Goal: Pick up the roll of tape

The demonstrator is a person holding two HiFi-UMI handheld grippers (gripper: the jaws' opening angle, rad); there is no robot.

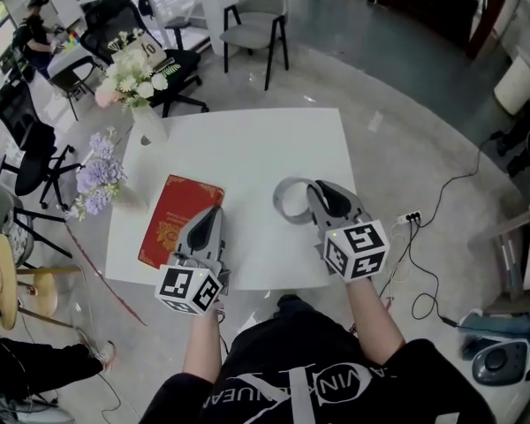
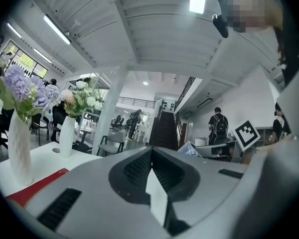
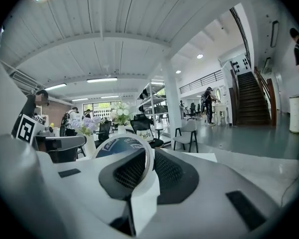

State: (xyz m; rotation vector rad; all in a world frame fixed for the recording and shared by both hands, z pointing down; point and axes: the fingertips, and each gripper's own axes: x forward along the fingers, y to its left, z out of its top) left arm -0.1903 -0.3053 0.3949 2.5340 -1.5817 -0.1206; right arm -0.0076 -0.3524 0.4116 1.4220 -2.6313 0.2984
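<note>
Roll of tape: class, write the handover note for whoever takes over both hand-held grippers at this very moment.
Left hand-held gripper: jaws together, empty, near the red book.
Right hand-held gripper: clamped on the roll of tape, which stands upright over the white table.
Done: tape gripped.
Left: it is hard to tell whether the tape is clear of the table, so lift it and hold steady.

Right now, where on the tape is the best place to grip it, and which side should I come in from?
Grip its thin wall, as the right tool does: one jaw through the hole, one outside. The tape is a wide open ring, probably too broad to span, so come in over its rim from the near side.
</note>
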